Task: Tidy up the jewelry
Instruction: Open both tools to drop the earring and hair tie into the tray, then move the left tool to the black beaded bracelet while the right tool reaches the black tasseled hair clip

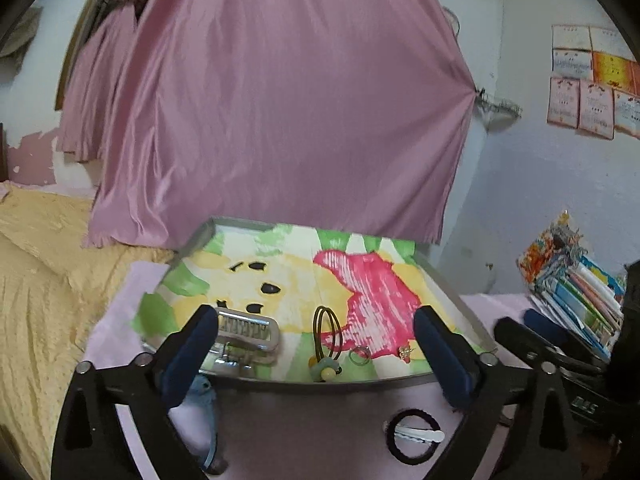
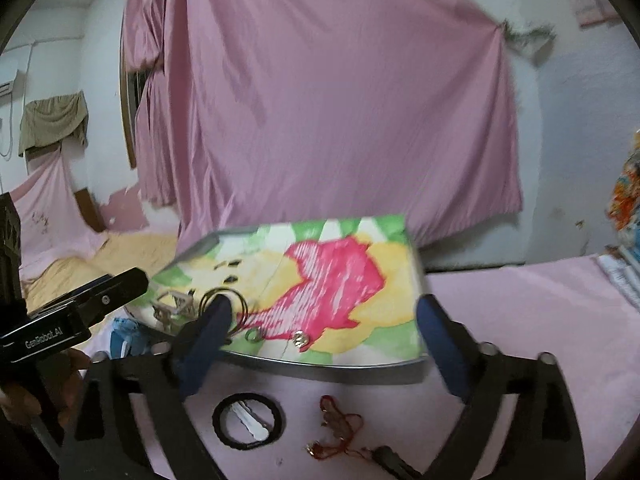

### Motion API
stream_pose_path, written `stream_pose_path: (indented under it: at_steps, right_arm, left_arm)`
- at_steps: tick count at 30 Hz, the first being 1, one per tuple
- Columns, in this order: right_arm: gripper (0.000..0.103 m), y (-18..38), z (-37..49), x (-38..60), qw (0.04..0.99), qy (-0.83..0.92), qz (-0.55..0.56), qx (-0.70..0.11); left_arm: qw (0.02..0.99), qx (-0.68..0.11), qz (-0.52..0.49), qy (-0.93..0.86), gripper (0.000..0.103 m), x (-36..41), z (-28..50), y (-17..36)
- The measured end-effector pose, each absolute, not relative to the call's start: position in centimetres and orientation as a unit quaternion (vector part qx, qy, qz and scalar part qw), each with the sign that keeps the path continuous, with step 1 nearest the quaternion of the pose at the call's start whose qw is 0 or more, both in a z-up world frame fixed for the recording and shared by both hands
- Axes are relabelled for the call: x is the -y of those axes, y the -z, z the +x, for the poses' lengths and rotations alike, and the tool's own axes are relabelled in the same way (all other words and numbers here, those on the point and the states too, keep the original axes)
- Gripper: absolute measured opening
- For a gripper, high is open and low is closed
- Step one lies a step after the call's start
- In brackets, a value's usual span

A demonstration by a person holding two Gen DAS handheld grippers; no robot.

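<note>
Both grippers, left (image 1: 316,344) and right (image 2: 324,332), gape empty before the painted tray (image 2: 320,372); "GenRobot.AI" reads beside the right jaws.

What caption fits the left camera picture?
Open left gripper faces painted tray holding hair ties and ring.

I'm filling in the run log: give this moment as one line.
left gripper: open, empty | right gripper: open, empty | painted tray: hair ties, ring, earring | pink cloth: black hair tie, red string
</note>
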State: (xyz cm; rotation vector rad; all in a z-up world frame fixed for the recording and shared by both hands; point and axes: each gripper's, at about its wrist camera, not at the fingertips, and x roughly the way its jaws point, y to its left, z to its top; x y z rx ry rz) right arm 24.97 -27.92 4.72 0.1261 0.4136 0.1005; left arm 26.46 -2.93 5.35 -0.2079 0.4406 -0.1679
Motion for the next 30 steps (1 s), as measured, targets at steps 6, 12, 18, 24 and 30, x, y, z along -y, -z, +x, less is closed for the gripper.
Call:
stream_pose_path:
  at_steps: [6, 12, 18, 24, 30]
  right_arm:
    - [0.099, -5.8, 20.9, 28.7, 0.986, -0.023, 0.054, -0.156]
    - [0.099, -5.7, 18.1, 29.4, 0.987, -0.017, 0.048, -0.15]
    - [0.099, -5.0, 16.0, 29.8, 0.988, -0.017, 0.042, -0.146]
    - [0.099, -4.3, 15.1, 30.2, 0.987, -0.014, 0.032, -0.155]
    - [0.099, -3.3, 15.3, 30.9, 0.983, -0.012, 0.032, -0.179]
  left_arm:
    - [0.977, -0.177, -0.093, 0.079, 0.102, 3.1, 23.2, -5.7]
    - [0.978, -0.176, -0.073, 0.082, 0.102, 3.7, 20.9, -5.4]
    - [0.978, -0.178, -0.07, 0.088, 0.102, 4.1, 19.2, -4.9]
    - [0.974, -0.195, -0.068, 0.098, 0.102, 4.5, 18.4, -4.2]
    - [0.966, -0.227, -0.064, 0.104, 0.102, 5.2, 18.6, -3.2]
